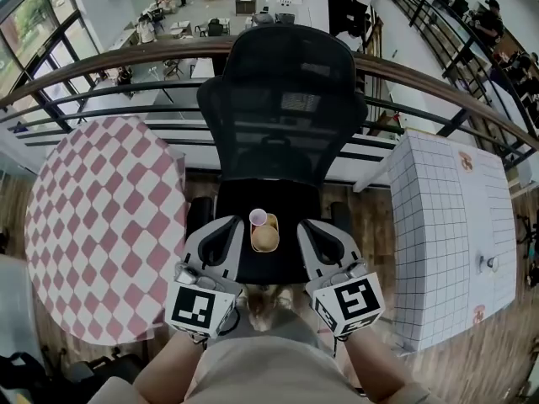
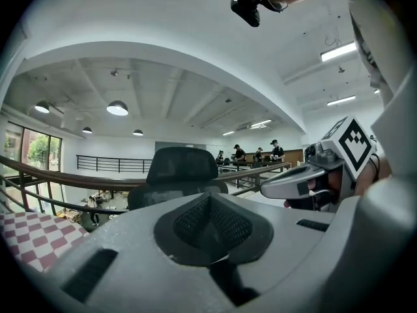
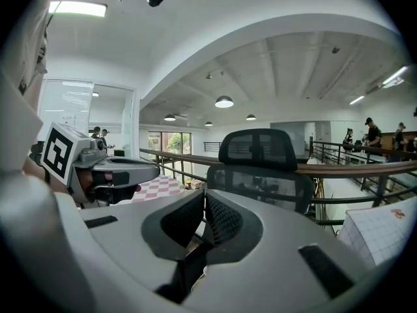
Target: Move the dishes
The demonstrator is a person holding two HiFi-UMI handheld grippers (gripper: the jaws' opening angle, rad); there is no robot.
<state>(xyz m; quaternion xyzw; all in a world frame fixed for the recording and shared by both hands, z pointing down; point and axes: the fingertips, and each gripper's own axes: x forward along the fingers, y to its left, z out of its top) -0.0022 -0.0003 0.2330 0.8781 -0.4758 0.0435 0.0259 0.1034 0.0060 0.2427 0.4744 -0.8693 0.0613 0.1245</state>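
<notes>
Holding the left gripper fully clenched, ribbed black pads pressing flat on each other, grasping nothing. Holding the right gripper clenched the same way, pads meeting along one seam, likewise grasping nothing. Hovering both low by the front edge of the black mesh chair's seat, the left one toward the front-left corner, the right one toward the front-right corner, touching neither dish. Aiming both toward the chair's backrest.

Finding the dishes in the middle of the seat, between the two grippers: a tan bowl sitting nearer the front edge, and a small pink cup standing upright just behind it, right at the bowl's rim, touching or not being impossible to tell.

Reading only black-and-white square patterns, not letters, on the left cube and the right cube. Spotting small round stickers near the corners of the white gridded table at right, their print too small for reading. Seeing a round table in a red-and-white checked cloth at left, just beside the chair.
</notes>
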